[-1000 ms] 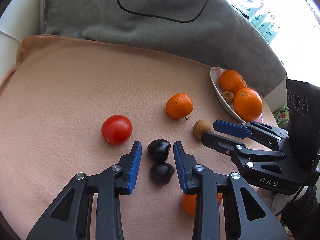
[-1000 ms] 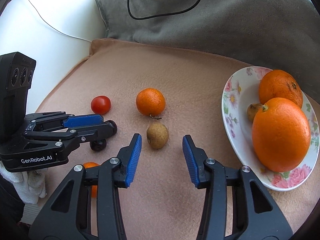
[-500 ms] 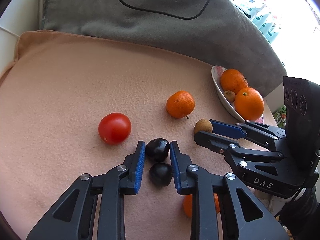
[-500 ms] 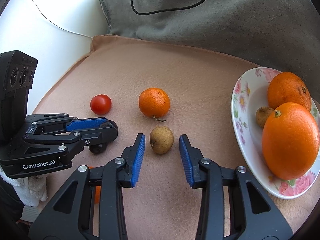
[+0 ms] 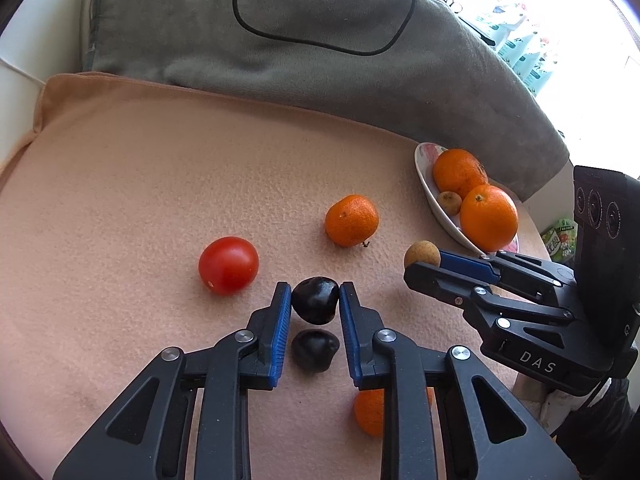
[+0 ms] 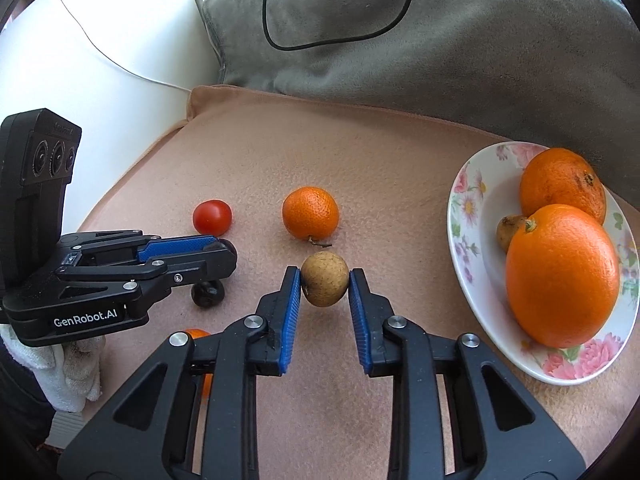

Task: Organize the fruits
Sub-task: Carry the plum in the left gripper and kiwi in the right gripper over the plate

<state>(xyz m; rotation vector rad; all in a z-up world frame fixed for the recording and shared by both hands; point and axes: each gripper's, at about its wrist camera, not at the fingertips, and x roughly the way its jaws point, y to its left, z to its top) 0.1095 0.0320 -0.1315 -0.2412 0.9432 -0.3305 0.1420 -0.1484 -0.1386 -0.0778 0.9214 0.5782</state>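
My left gripper (image 5: 315, 300) is shut on the farther of two dark plums (image 5: 315, 305); the nearer plum (image 5: 315, 349) lies between the fingers on the cloth. My right gripper (image 6: 325, 278) is shut on a small brown fruit (image 6: 325, 278), seen from the left wrist too (image 5: 421, 254). A red tomato (image 5: 228, 265) and a mandarin (image 5: 351, 220) lie on the peach cloth. A floral plate (image 6: 476, 240) at the right holds two oranges (image 6: 562, 276) and a small brown fruit (image 6: 509, 230).
Another mandarin (image 5: 370, 412) lies partly hidden under my left gripper's right finger. A grey cushion (image 5: 320, 40) with a black cable (image 5: 320, 46) runs along the back. The cloth's left edge (image 6: 168, 136) drops off to a white surface.
Both grippers moved forward and closed: the left onto the farther dark plum, the right onto the small brown fruit.
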